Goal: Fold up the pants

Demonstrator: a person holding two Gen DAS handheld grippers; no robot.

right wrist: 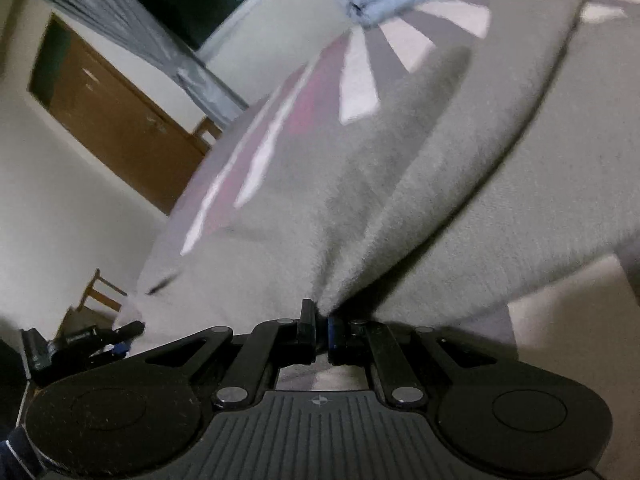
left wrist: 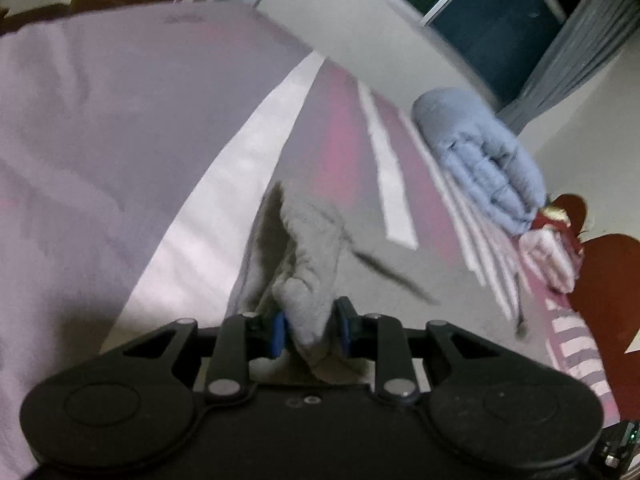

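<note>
Pants (right wrist: 400, 184), grey and fleecy, lie spread over the striped pink bedsheet (left wrist: 344, 136) as we grip them twice: our left gripper (left wrist: 310, 330) pinches a bunched fold between its jaws, our right gripper (right wrist: 320, 330) clamps another gathered edge. Beyond the pants rests a folded blue blanket (left wrist: 484, 156).

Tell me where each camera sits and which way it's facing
Left wrist: on the left tongs, looking along them over the bed; its tongs pinch bunched grey pants.
Right wrist: on the right tongs, looking across pants toward a door; its tongs clamp a fold, the left tongs show at left.
Shared: pants, bed, blue blanket, window.
</note>
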